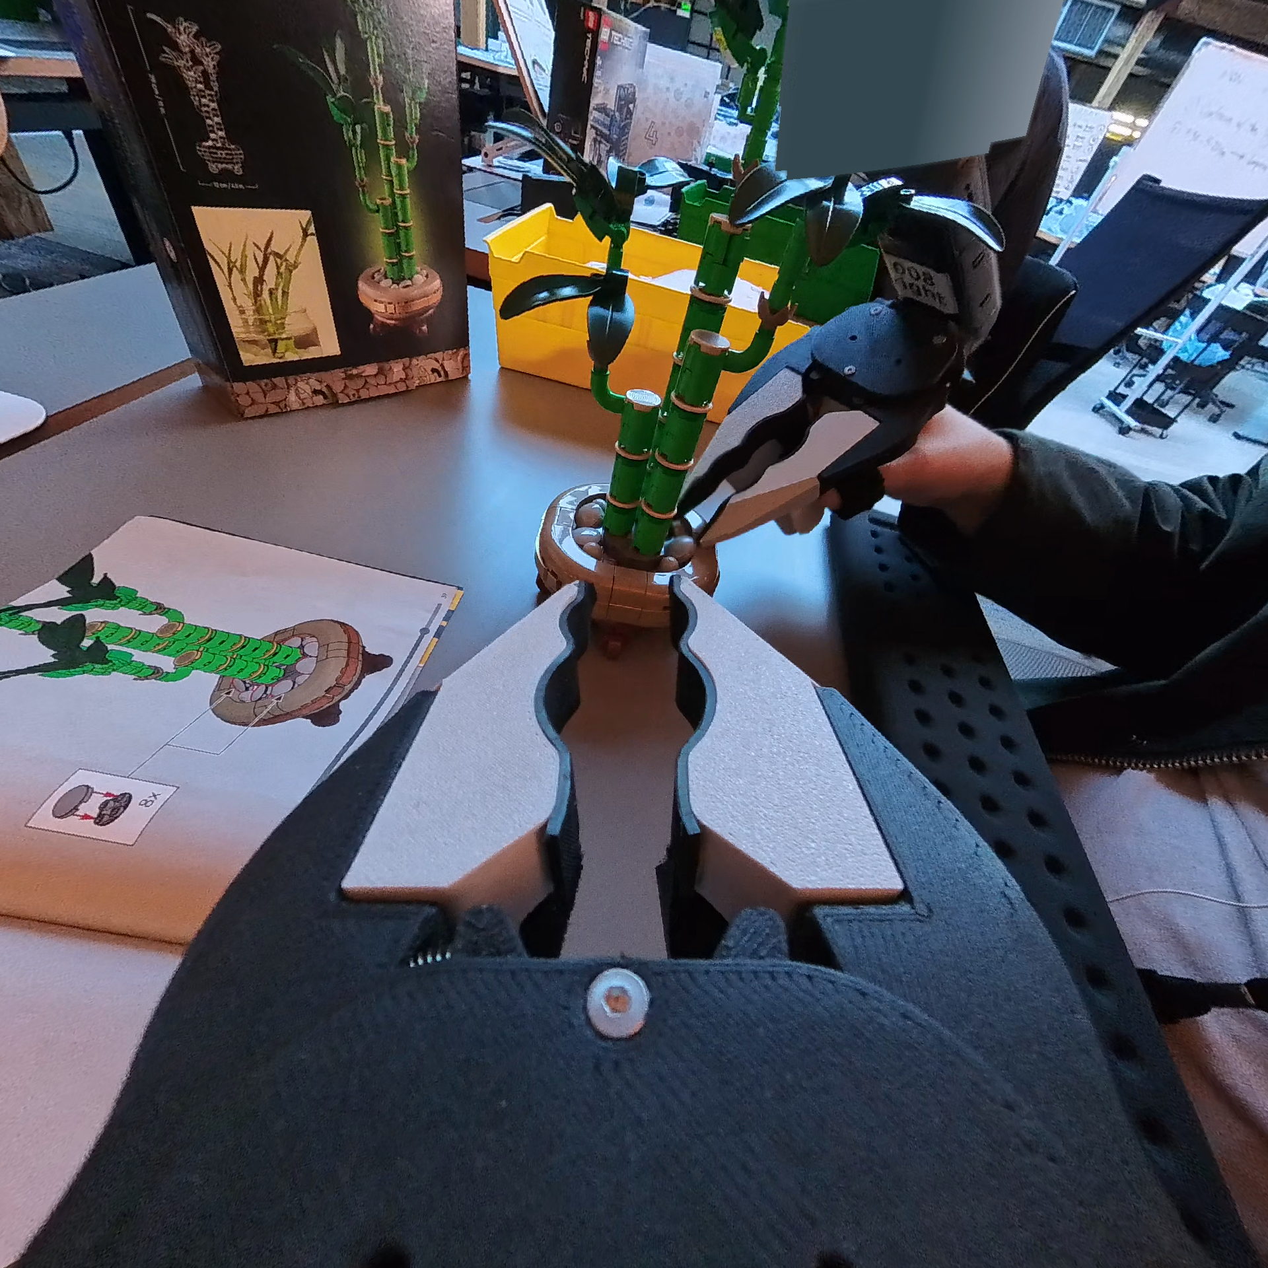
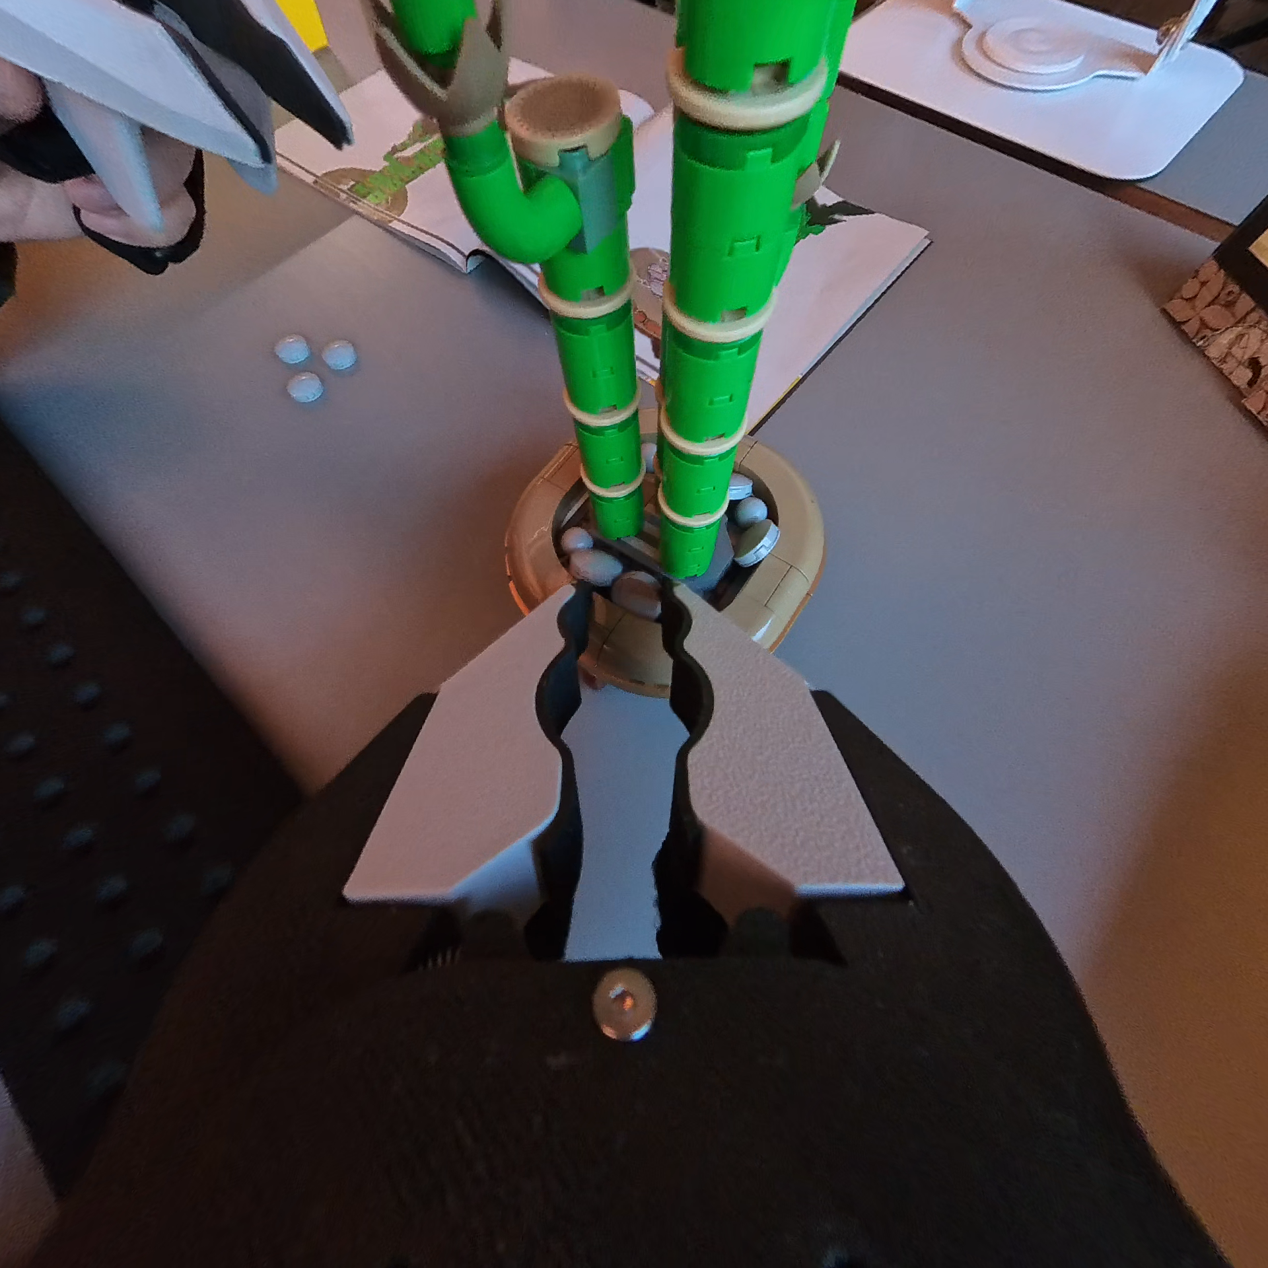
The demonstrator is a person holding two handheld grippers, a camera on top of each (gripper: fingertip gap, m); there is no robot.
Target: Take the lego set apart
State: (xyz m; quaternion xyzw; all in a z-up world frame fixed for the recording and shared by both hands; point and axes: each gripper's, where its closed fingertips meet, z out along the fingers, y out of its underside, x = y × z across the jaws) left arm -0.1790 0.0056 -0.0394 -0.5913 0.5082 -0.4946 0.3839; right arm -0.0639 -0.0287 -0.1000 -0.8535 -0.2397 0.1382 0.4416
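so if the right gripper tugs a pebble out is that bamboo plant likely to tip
Probably top-heavy: the bamboo plant rises tall from a small round pot. The left gripper brackets the pot, which should steady it. The stacked stalk segments might separate under a sideways pull.

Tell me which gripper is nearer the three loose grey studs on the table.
Left. In the right wrist view the left gripper hangs just beyond the grey studs, while the right gripper is off to their side, tips at the pot.

A: Stalks [image 2: 707, 384]?
B: Bright green, ringed with tan bands. The pot [image 1: 621, 595] is tan-brown, with grey pebbles [image 2: 593, 564].
A: And the bin [image 1: 549, 302]?
B: Yellow; the worktop [image 2: 995, 549] is grey.
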